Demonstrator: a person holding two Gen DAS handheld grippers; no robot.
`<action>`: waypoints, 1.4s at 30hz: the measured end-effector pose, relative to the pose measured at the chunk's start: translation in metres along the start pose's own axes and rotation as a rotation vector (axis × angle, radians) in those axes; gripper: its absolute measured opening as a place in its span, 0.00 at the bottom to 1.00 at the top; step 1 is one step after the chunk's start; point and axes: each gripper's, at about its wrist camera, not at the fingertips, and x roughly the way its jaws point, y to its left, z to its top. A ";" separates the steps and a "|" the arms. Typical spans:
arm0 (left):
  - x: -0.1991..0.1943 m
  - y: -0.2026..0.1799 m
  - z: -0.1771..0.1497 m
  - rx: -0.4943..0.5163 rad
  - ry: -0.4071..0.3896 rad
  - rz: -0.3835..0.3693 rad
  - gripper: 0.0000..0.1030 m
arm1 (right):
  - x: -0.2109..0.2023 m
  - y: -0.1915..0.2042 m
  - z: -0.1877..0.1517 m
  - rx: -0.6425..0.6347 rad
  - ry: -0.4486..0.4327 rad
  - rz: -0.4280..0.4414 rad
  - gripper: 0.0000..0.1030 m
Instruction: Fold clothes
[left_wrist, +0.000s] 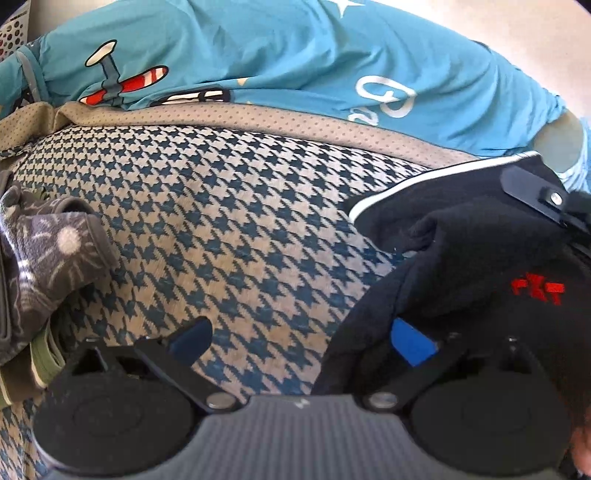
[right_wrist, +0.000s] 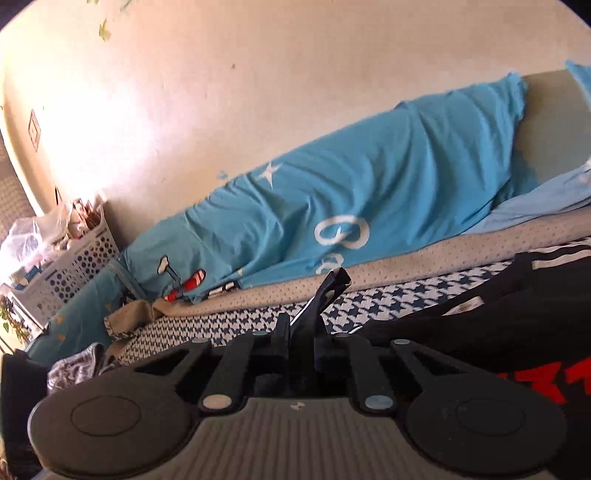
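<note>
Black garment (left_wrist: 480, 251) lies right on the houndstooth cover (left_wrist: 221, 229), long axis unclear; left gripper (left_wrist: 295, 341) gapes empty, right gripper (right_wrist: 301, 341) is closed, hold untellable.

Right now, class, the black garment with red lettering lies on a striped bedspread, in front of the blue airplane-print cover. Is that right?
Not quite. The bedspread is houndstooth-patterned, not striped, as the left wrist view shows. The rest holds: the black garment with red lettering lies on it, in front of the blue airplane-print cover.
</note>
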 end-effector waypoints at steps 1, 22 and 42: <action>-0.002 -0.001 0.001 0.001 0.003 -0.008 1.00 | -0.006 0.000 0.000 -0.002 -0.006 -0.005 0.11; -0.001 -0.026 -0.017 0.086 0.028 -0.048 1.00 | -0.063 -0.022 -0.051 0.003 0.186 -0.338 0.13; 0.007 -0.019 -0.025 0.080 0.049 -0.014 1.00 | -0.063 -0.001 -0.025 -0.182 0.070 -0.103 0.31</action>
